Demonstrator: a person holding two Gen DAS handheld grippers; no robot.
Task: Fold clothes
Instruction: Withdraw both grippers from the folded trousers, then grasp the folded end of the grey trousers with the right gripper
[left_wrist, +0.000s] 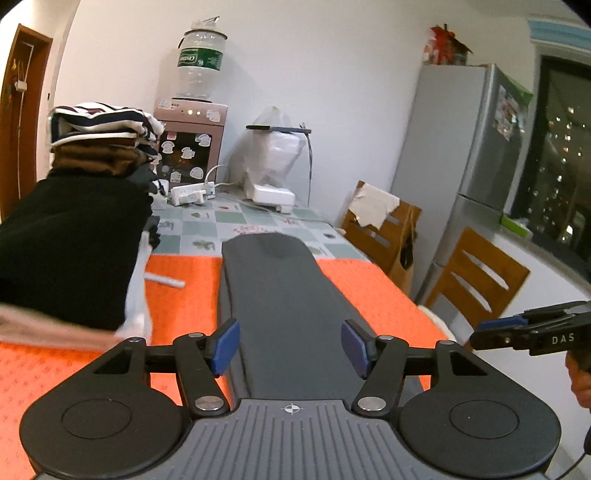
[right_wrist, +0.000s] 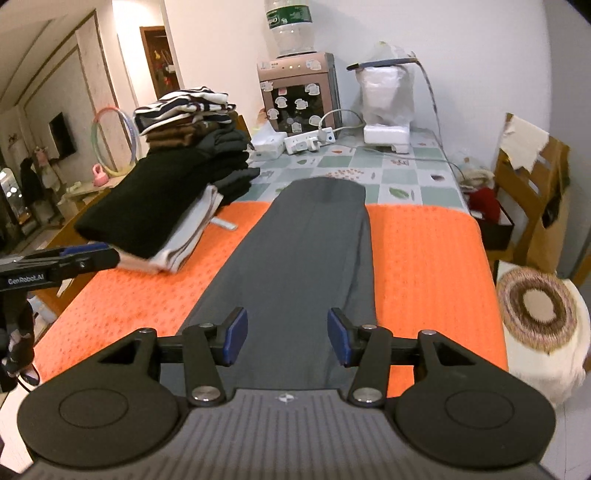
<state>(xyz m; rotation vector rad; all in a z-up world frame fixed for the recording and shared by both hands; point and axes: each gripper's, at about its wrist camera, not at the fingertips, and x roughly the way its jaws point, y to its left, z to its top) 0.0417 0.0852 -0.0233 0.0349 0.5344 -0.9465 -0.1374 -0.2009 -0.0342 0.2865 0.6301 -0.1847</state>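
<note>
A long grey garment (left_wrist: 277, 284) (right_wrist: 310, 251) lies folded lengthwise down the middle of the orange cloth (left_wrist: 380, 295) (right_wrist: 424, 258) on the table. My left gripper (left_wrist: 290, 347) hovers open above its near end, nothing between the blue pads. My right gripper (right_wrist: 287, 336) is also open over the near end, empty. From the left wrist view the right gripper (left_wrist: 495, 328) shows at the right edge; from the right wrist view the left gripper (right_wrist: 92, 254) shows at the left edge.
A pile of folded clothes (left_wrist: 74, 221) (right_wrist: 170, 177), black, brown and striped, sits at the left. Behind are a water dispenser (left_wrist: 192, 140) (right_wrist: 299, 92), power strip (right_wrist: 310, 142) and bagged white appliance (right_wrist: 388, 107). Wooden chairs (left_wrist: 472, 277) (right_wrist: 532, 206), a fridge (left_wrist: 469, 155) and a cushioned stool (right_wrist: 539, 325) stand right.
</note>
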